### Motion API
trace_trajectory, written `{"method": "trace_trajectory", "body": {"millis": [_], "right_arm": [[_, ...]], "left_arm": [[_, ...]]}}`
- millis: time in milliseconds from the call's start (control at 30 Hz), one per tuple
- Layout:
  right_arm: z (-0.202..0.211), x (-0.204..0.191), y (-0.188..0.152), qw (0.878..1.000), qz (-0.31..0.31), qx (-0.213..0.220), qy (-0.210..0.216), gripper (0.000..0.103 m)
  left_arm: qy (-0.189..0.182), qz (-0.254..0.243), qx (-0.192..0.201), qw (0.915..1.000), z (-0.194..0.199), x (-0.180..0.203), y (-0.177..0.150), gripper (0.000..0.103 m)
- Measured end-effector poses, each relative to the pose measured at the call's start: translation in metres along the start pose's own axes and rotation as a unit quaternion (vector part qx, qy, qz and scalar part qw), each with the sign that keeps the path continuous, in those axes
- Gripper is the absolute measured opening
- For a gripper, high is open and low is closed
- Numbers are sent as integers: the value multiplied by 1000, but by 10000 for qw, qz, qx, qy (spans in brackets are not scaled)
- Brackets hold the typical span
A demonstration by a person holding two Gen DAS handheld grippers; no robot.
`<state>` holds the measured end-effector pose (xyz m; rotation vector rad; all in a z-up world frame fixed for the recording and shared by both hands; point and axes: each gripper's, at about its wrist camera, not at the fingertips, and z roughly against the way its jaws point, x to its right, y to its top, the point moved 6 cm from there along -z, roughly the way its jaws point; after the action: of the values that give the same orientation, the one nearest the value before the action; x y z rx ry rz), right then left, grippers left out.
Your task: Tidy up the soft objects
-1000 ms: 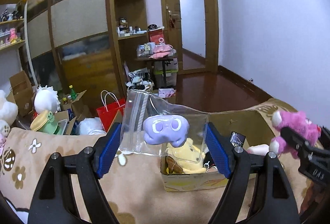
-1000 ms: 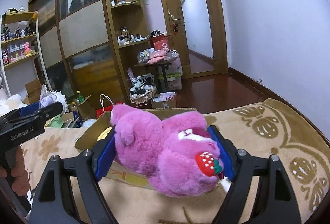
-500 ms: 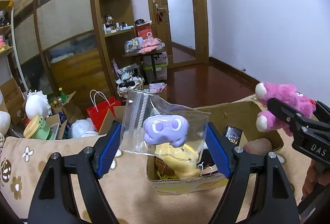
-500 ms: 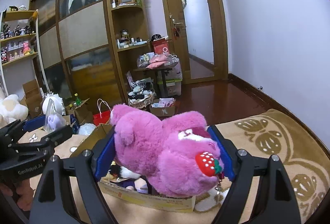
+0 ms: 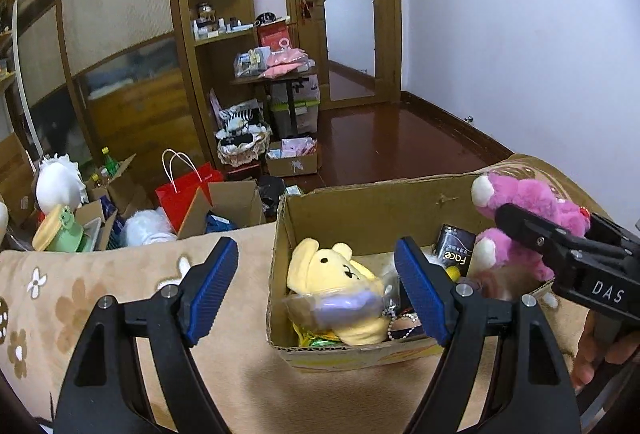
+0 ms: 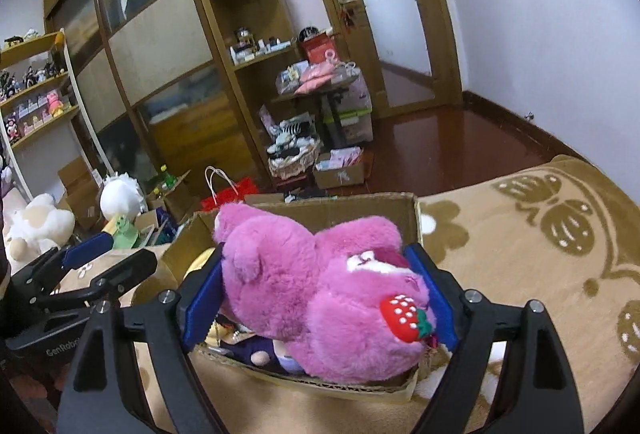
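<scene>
A cardboard box (image 5: 372,202) stands on the beige floral blanket (image 5: 100,294). In it lie a yellow plush bear (image 5: 332,270), a clear bag with a purple toy (image 5: 340,306) and a black packet (image 5: 456,250). My left gripper (image 5: 316,294) is open and empty, just in front of the box's left side. My right gripper (image 6: 320,298) is shut on a pink plush bear (image 6: 312,286) with a strawberry patch, held over the box (image 6: 360,206). The pink bear also shows in the left wrist view (image 5: 524,218), above the box's right end.
Beyond the blanket's far edge, the floor holds a red bag (image 5: 184,190), open cartons, a white plush (image 5: 56,186) and a green toy (image 5: 64,230). Wooden shelving, a cluttered small table (image 5: 280,74) and a door stand behind.
My left gripper has opened and dropped the bagged purple toy into the box. Both grippers have moved closer to the box, the right one bringing the pink bear over it.
</scene>
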<state>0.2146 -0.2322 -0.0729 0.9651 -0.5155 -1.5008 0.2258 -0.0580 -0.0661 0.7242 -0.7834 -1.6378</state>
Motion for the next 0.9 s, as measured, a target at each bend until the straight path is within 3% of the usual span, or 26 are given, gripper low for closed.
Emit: {"method": "trace_trajectory", "body": {"millis": [133,267,333,467,667,900], "right_arm": [[-2,2,-2,10000,-63,-47,31,91],[1,2,-1,9998,-125,-125,73,92],[7,1,-1,9996,-191,-150,154,101],[24,-1,0,9999,-123,-42,77,103],[58,-8,3,9999,58,162,12,103],[104,-20,10,9992,228,303,113,103]], "left_arm": [[15,32,-111,9999,-1,-3,-5,89],[148,-32,-140,9998,8,-8,-10,89],[237,-36,-159,9996,15,-12,-14,89],[233,86,-235,9994,31,-19,-20,90],[305,-104,53,9995,73,-15,-20,97],[165,82,387,9991,122,-11,-18,99]]}}
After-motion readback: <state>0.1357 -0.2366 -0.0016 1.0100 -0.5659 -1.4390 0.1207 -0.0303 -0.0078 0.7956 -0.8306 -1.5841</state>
